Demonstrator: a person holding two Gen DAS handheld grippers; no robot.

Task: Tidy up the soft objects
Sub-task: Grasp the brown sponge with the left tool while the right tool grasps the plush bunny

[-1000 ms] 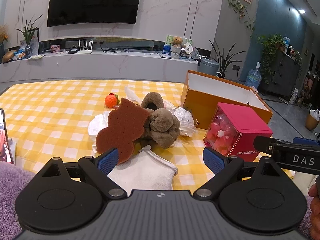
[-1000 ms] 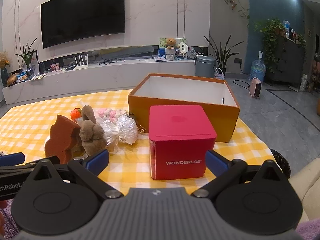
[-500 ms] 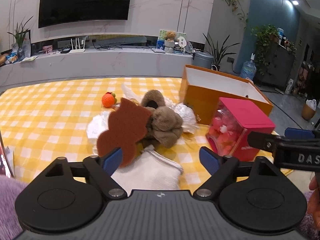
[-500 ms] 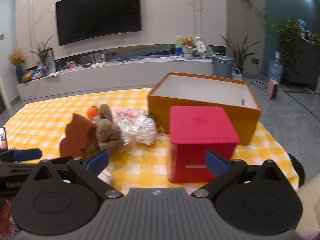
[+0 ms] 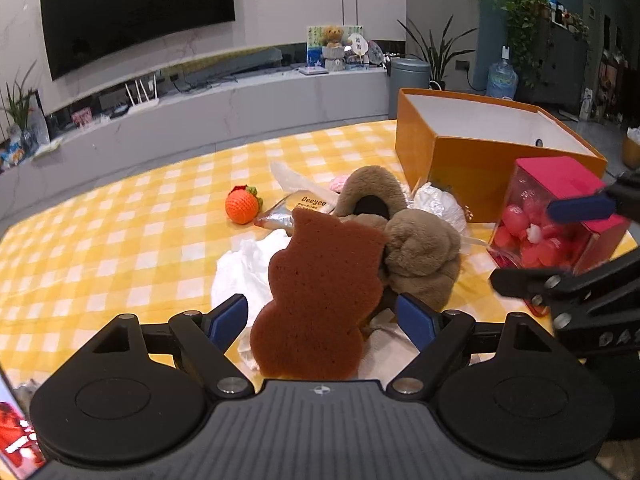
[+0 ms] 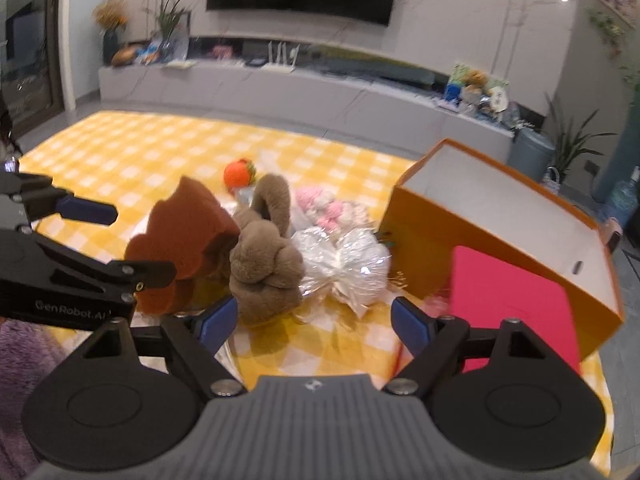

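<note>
Soft toys piled mid-desk on the yellow checked cloth (image 5: 120,240). Going left to right:

- Orange knitted ball (image 5: 241,208) sits alone on the cloth, near the pile's far left edge.
- Brown sponge (image 5: 320,292), bear-shaped, stands upright and leans on the plush. In the left wrist view it sits between the open fingers of the left gripper (image 5: 322,318); I see no pad touching it. White cloth (image 5: 240,272) lies under and beside it.
- Brown plush (image 5: 416,256) is just right of the sponge, touching it; its looped part (image 5: 370,190) rises behind.
- Pink knitted piece (image 6: 324,206) is behind the plush, partly hidden.
- Cellophane-wrapped white bundle (image 6: 348,264) lies right of the plush, just beside the orange box.
- Orange box (image 5: 480,148) is open on top, white inside, nothing visible in it. Stands at the right of the desk.
- Red box (image 5: 560,208) is in front of the orange box, with a clear side showing pink and red balls inside.

Grippers:
- Left: fingers spread wide, holding nothing, low over the near edge of the pile.
- Right gripper (image 6: 314,320): also spread wide and holding nothing, aimed at the gap between plush and bundle. The right wrist view is motion-blurred.
- Each gripper shows in the other's camera: right one (image 5: 568,240) in front of the red box, left one (image 6: 100,240) beside the sponge.
</note>
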